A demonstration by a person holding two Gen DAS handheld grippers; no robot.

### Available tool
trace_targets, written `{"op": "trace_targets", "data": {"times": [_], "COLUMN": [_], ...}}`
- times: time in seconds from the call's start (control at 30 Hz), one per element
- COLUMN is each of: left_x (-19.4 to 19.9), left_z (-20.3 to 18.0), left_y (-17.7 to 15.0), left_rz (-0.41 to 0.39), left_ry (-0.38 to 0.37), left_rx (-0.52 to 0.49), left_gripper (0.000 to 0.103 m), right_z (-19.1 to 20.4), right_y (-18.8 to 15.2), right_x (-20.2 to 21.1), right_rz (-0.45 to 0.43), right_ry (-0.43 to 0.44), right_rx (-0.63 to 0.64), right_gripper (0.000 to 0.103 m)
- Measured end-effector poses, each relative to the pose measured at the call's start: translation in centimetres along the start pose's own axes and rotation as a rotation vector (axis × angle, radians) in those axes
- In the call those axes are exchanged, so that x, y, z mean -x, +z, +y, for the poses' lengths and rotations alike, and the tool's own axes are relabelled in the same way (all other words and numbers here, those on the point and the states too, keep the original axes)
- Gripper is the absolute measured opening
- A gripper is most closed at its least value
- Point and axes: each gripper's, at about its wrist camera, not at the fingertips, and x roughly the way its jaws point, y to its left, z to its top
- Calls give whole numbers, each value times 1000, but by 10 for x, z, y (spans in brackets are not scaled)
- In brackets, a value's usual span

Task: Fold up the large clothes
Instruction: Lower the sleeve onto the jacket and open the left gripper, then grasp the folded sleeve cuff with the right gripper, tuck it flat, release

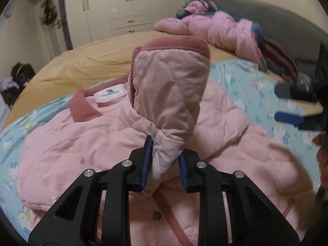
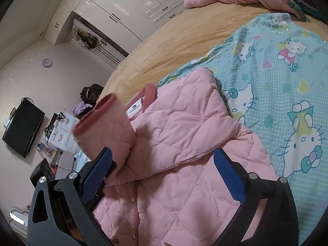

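Left gripper (image 1: 164, 160) is loosely pinching sleeve (image 1: 168, 94), cuff at 12 o'clock, folding it over jacket (image 1: 82, 143); right gripper (image 2: 164, 176) is hovering spread.

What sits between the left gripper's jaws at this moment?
A pink quilted sleeve of the jacket stands between the left gripper jaws, cuff up. The left wrist view shows it; whether the pads still press it is unclear.

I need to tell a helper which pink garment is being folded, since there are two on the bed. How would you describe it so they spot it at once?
On the bed, look at the cartoon-cat sheet. The quilted pink jacket lies flat on it. Unlike the crumpled pink coat near the headboard, it has a darker ribbed collar and a white neck label.
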Motion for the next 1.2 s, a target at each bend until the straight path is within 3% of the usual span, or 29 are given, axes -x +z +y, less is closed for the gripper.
{"op": "trace_targets", "data": {"times": [0.1, 0.17, 0.27, 0.33, 0.43, 0.53, 0.67, 0.7, 0.77, 0.8, 0.93, 1.03, 1.2], "left_x": [-6, -8, -6, 4, 21, 45, 66, 73, 83, 89, 109, 121, 130], "left_z": [-9, -17, -24, -20, -12, 12, 67, 86, 110, 126, 192, 231, 252], "left_y": [-5, -9, -13, -16, -18, -17, -16, -17, -20, -23, -44, -62, -68], "left_rz": [27, 39, 61, 61, 48, 0, -24, -35, -48, -57, -67, -90, -98], "left_ry": [-43, -41, -51, -114, -146, -120, -39, 5, 57, 83, 160, 158, 207], "left_rx": [-18, -50, -78, -33, 18, 81, 218, 253, 301, 340, 573, 729, 755], "left_gripper": [56, 57, 70, 83, 88, 92, 94, 94, 94, 94, 94, 94, 94], "right_z": [-1, 1, 2, 7, 14, 14, 12, 10, 11, 13, 28, 49, 90], "right_y": [1, 3, 8, 12, 20, 26, 33, 35, 37, 37, 38, 41, 59], "right_x": [-5, -10, -21, -30, -51, -71, -97, -104, -114, -118, -120, -112, -86], "right_rz": [10, 20, 54, 77, 127, 161, 169, 173, 184, 187, 162, 122, 13], "right_ry": [1, 16, 41, 49, 79, 122, 84, 86, 73, 52, 56, 63, 92], "right_rx": [-12, -15, -32, -22, -12, -63, -89, -104, -98, -83, 5, 113, 272], "right_gripper": [99, 99, 99, 99, 99, 99, 97, 94, 68, 65, 23, 13, 9]}}
